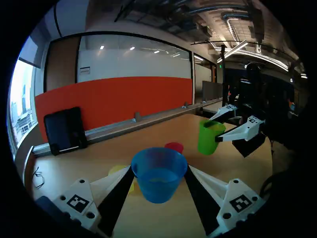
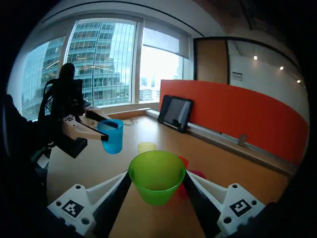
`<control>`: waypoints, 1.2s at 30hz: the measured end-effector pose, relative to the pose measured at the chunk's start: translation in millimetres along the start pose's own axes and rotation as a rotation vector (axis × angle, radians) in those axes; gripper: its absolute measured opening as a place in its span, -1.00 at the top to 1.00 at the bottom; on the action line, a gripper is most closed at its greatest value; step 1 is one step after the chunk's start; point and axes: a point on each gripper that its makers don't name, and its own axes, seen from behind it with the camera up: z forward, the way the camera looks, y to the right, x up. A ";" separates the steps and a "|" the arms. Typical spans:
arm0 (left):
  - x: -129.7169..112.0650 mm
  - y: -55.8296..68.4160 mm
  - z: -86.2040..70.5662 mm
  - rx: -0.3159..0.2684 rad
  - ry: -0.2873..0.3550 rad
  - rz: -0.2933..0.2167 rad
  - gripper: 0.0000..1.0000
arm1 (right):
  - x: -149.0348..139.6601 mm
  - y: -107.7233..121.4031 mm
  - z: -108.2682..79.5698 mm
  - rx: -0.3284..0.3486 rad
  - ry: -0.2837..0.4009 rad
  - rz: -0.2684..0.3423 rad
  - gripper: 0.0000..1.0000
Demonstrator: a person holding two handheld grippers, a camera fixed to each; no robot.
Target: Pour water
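"Question: what are we gripping?"
"We are clamping the left gripper [image 1: 159,172] on a blue cup [image 1: 158,184], the right gripper [image 2: 157,176] on a green cup [image 2: 156,188], both over the table [image 1: 99,152]."

Daylight glare from windows [image 2: 103,59], fisheye-bent edges

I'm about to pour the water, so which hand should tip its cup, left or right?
Left. The left claw is shut on the blue cup, which holds liquid; the green cup in the right claw looks empty and sits upright, ready to receive.
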 end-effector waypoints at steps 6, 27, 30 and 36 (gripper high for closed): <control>24.5 -1.9 -8.3 0.013 0.058 0.003 -0.74 | 26.6 -1.4 -1.4 -0.016 0.079 0.001 -0.85; 73.2 3.9 -16.2 0.004 0.176 0.015 -0.74 | 81.2 -6.1 -4.5 -0.030 0.205 -0.025 -0.85; 76.9 2.7 -15.9 0.007 0.182 0.024 -0.74 | 82.2 -8.3 -2.8 -0.024 0.205 -0.027 -0.84; 84.9 -1.1 -15.9 0.020 0.193 0.056 -0.74 | 82.5 -14.2 2.3 -0.004 0.205 -0.019 -0.85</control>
